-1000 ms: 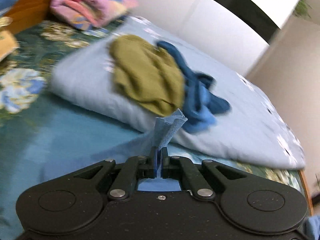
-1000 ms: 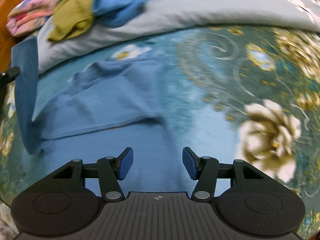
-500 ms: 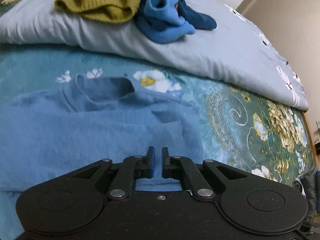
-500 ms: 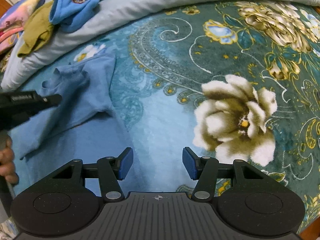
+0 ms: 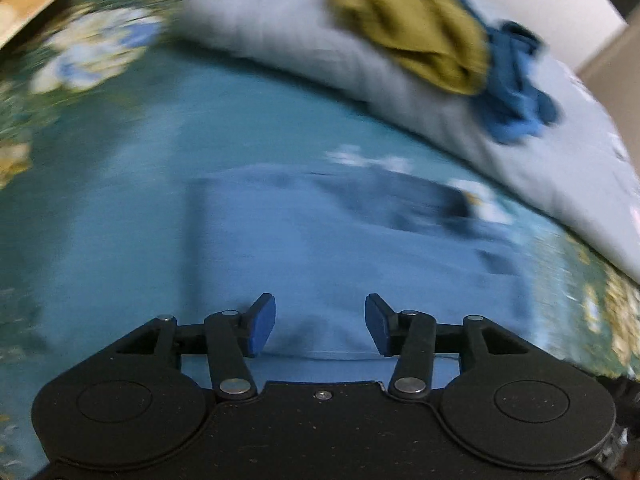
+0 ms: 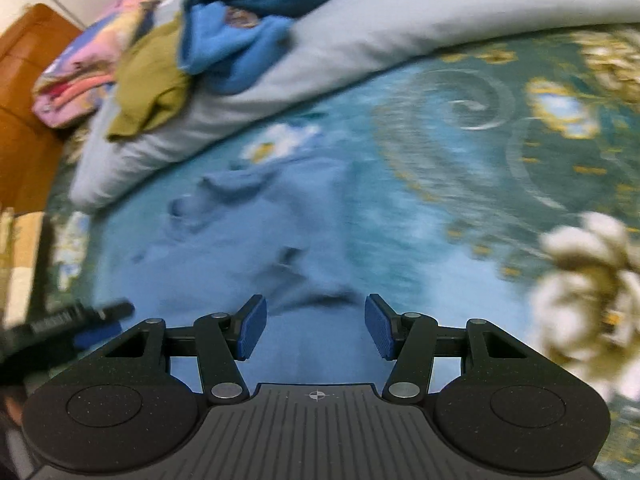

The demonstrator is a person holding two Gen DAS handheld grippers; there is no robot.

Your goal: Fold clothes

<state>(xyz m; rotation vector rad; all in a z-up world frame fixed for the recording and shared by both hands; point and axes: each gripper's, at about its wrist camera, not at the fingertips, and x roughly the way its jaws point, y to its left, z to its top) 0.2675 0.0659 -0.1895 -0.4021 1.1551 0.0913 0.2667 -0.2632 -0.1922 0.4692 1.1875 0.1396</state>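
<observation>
The soft light-blue cotton shirt [image 5: 360, 248] lies flat on the teal floral bedspread [image 5: 100, 184], directly ahead of and beneath the left gripper [image 5: 320, 326], whose jaws are opening with nothing between them. The right gripper [image 6: 316, 328], also spread and empty, sits over the shirt's near right edge; the shirt stretches away towards the grey pillow [image 6: 380, 28], collar at the far end.

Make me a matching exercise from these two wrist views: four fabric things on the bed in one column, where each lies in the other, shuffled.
1. light blue shirt
2. olive green garment
3. pale grey duvet
4. pink patterned bundle

a. against the wooden headboard
b. spread on the floral bedspread
c. heaped on the duvet
d. along the bed's far side

Pairs: 1-b, 2-c, 3-d, 4-a
</observation>
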